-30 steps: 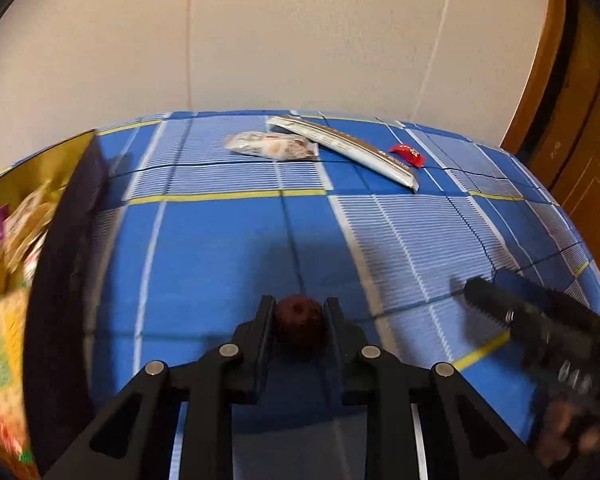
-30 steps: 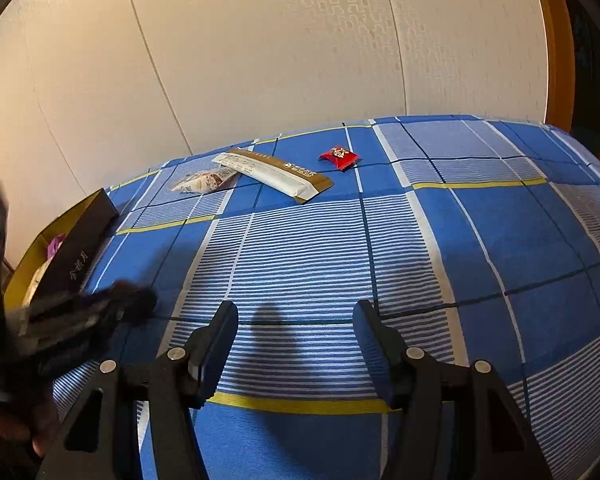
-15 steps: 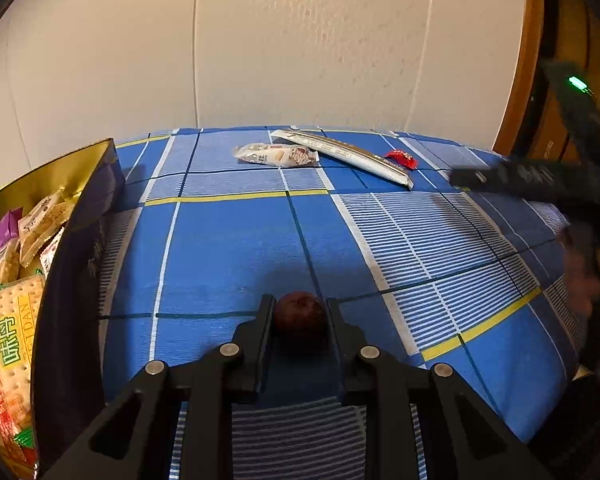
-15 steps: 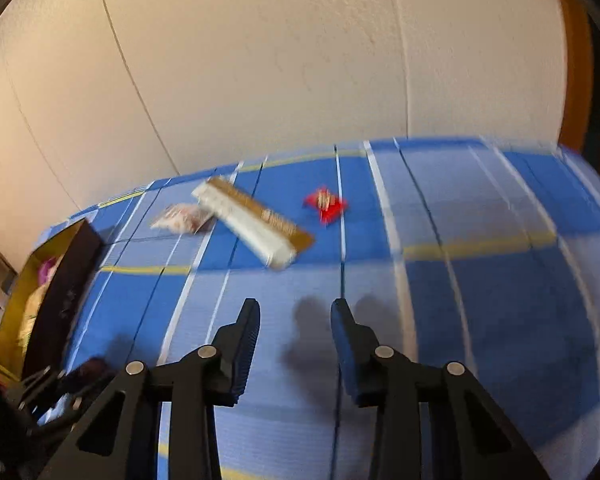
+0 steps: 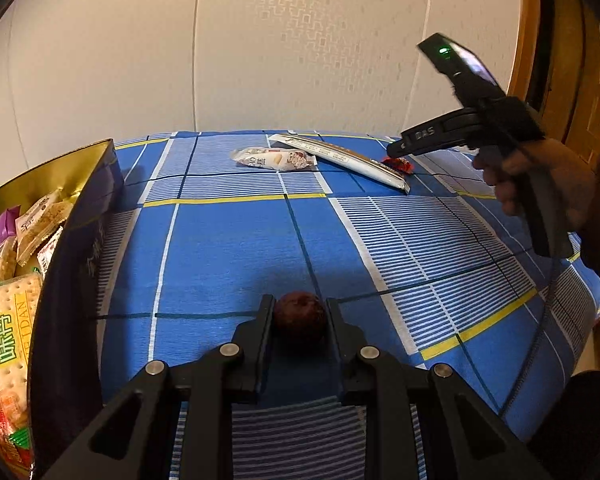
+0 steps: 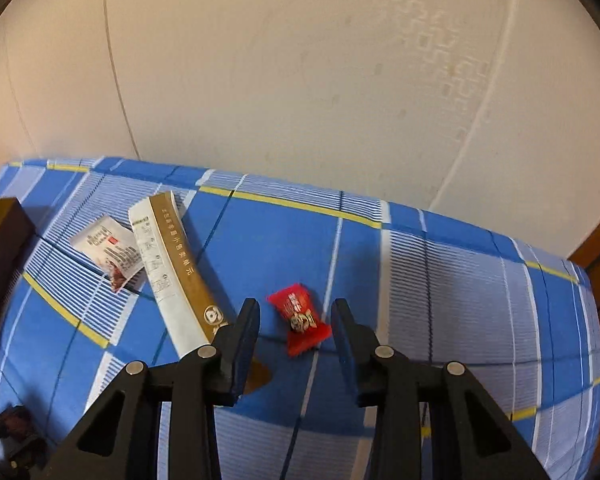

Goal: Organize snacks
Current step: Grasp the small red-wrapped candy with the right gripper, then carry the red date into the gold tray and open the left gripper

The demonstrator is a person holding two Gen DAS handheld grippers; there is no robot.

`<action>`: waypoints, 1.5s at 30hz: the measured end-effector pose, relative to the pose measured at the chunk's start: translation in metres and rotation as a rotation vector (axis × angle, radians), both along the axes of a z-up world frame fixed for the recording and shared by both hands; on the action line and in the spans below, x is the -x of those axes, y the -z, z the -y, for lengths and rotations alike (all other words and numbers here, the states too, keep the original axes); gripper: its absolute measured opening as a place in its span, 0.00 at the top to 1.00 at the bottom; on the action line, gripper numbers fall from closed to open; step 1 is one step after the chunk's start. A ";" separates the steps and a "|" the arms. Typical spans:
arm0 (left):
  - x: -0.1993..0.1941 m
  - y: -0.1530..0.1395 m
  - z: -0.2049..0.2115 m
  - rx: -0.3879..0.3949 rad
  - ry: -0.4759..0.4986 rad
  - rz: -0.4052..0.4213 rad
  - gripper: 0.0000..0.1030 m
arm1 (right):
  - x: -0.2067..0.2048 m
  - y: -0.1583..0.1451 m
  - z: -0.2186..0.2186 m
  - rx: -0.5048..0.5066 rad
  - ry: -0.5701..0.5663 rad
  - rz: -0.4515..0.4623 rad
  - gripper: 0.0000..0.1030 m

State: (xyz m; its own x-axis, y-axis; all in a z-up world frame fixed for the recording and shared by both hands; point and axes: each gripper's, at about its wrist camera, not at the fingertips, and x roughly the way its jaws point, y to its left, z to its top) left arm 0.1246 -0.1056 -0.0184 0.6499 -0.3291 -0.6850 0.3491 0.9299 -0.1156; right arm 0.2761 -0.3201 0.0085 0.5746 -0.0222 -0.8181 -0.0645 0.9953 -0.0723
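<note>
My left gripper [image 5: 300,312] is shut on a small dark red round snack [image 5: 300,316] and holds it above the blue checked cloth [image 5: 228,248]. The gold-lined snack box [image 5: 60,240] with several packets stands at its left. My right gripper [image 6: 296,316] is open, its fingers on either side of a red wrapped candy [image 6: 302,318] lying on the cloth; whether it touches is not clear. The right gripper also shows in the left wrist view [image 5: 396,150], over the candy [image 5: 400,164]. A long gold-and-white packet [image 6: 176,276] and a small white packet [image 6: 112,252] lie left of the candy.
A pale wall stands behind the table. A wooden door frame [image 5: 572,80] is at the right. The cloth's right edge [image 5: 572,340] drops off near the hand holding the right gripper. The box corner [image 6: 0,232] shows at the far left of the right wrist view.
The right gripper has moved forward and down to the red candy, which now lies between its fingers. The left gripper still holds the round snack, nearly unmoved.
</note>
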 end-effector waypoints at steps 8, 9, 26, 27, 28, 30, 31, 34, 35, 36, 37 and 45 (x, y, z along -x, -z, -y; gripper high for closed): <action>0.001 0.000 0.001 -0.004 -0.001 0.006 0.77 | -0.010 0.019 0.003 0.077 0.017 -0.056 0.83; 0.001 0.000 0.001 -0.004 -0.003 0.006 0.77 | -0.005 0.019 0.005 0.076 0.028 -0.055 0.84; 0.002 0.001 0.004 -0.035 -0.003 0.022 0.77 | 0.142 0.017 -0.015 -0.084 0.168 -0.010 0.83; 0.002 0.001 0.004 -0.036 -0.004 0.022 0.77 | 0.146 0.017 -0.022 -0.094 0.158 0.000 0.83; 0.002 0.001 0.004 -0.037 -0.004 0.022 0.77 | 0.151 0.017 -0.029 -0.096 0.149 0.013 0.83; 0.003 0.001 0.004 -0.043 -0.004 0.024 0.77 | 0.156 0.021 -0.046 -0.060 0.133 0.044 0.83; 0.003 0.001 0.004 -0.045 -0.004 0.026 0.77 | 0.158 0.024 -0.049 -0.041 0.132 0.066 0.83; 0.004 0.000 0.005 -0.055 -0.004 0.029 0.77 | 0.168 0.026 -0.049 -0.057 0.140 0.132 0.83; 0.004 0.000 0.005 -0.058 -0.005 0.030 0.77 | 0.167 0.026 -0.047 -0.078 0.143 0.130 0.82; 0.004 0.001 0.006 -0.060 -0.007 0.030 0.77 | 0.169 0.025 -0.046 -0.090 0.142 0.134 0.82; 0.004 0.000 0.006 -0.063 -0.008 0.029 0.77 | 0.169 0.025 -0.045 -0.091 0.139 0.140 0.82; 0.003 -0.002 0.009 -0.086 -0.031 0.011 0.77 | 0.172 0.026 -0.047 -0.091 0.140 0.157 0.82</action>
State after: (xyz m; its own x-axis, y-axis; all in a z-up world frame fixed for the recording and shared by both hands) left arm 0.1217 -0.1145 -0.0168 0.6664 -0.2493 -0.7027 0.3211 0.9465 -0.0313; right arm 0.1044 -0.2733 -0.0174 0.6914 -0.0407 -0.7213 0.0794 0.9966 0.0199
